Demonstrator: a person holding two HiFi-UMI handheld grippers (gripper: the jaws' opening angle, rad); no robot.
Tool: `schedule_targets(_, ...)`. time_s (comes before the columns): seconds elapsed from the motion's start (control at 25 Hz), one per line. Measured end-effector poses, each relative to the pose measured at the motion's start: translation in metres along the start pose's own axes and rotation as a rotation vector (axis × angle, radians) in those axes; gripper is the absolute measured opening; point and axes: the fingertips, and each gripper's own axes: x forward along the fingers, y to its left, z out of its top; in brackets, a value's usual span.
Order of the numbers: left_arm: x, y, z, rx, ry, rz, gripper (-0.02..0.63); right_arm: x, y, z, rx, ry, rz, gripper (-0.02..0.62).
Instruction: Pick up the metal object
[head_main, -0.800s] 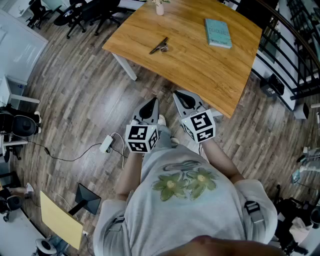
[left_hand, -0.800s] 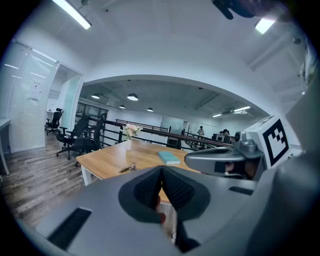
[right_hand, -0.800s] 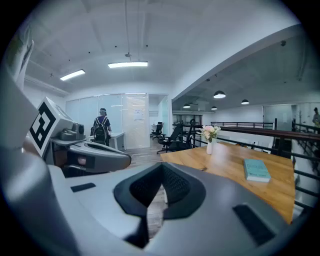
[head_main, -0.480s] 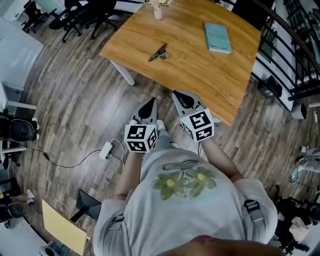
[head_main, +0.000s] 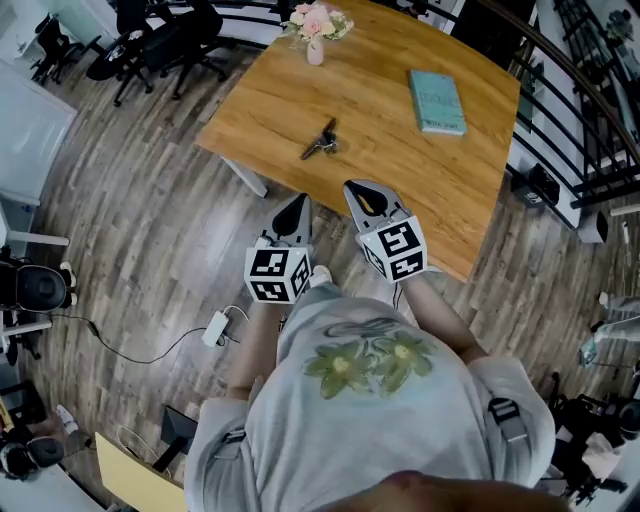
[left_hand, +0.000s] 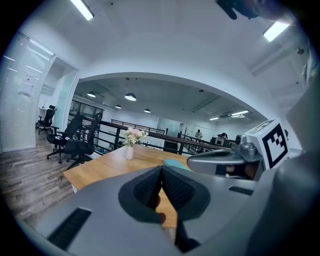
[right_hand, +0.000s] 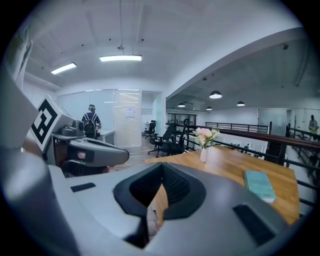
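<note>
Metal object is laid on the desk, well apart from the left tool and right tool, both held closed, empty.

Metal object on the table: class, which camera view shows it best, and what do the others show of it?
The head view. It shows the whole metal object from above, lying on the table. The left and right gripper views show the table, but the object cannot be seen in either.

Left claw and right claw have neared the table
</note>
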Motion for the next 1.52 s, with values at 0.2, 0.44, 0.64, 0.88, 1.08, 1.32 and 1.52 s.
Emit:
schedule_targets(0.2,0.02,0.027,0.01,0.007,0.012,-0.03,0.011,0.031,-0.01,0.006,0.002,0.019,-0.025,0.008)
schedule_targets(0.44,0.036,0.055,0.016,0.002,0.027,-0.057,0.011,0.056,-0.012,0.008,0.012,0.037,-0.047,0.009)
schedule_targets(0.64,0.044,0.064,0.013,-0.021,0.04,-0.07,0.011,0.065,-0.013,0.002,0.015,0.065,-0.044,0.034)
schedule_targets(0.88,0.057,0.068,0.009,-0.024,0.048,-0.073,0.009,0.077,-0.02,-0.007,0.015,0.09,-0.026,0.083)
schedule_targets(1.08,0.069,0.078,0.01,-0.017,0.051,-0.063,0.009,0.093,-0.026,-0.011,0.018,0.104,0.024,0.177)
schedule_targets(1.32,0.088,0.093,0.024,-0.006,0.041,-0.054,0.011,0.115,-0.046,-0.007,-0.01,0.13,0.039,0.22)
schedule_targets(1.52,0.104,0.107,0.03,-0.035,0.041,-0.045,0.011,0.134,-0.054,-0.007,-0.035,0.157,0.075,0.24)
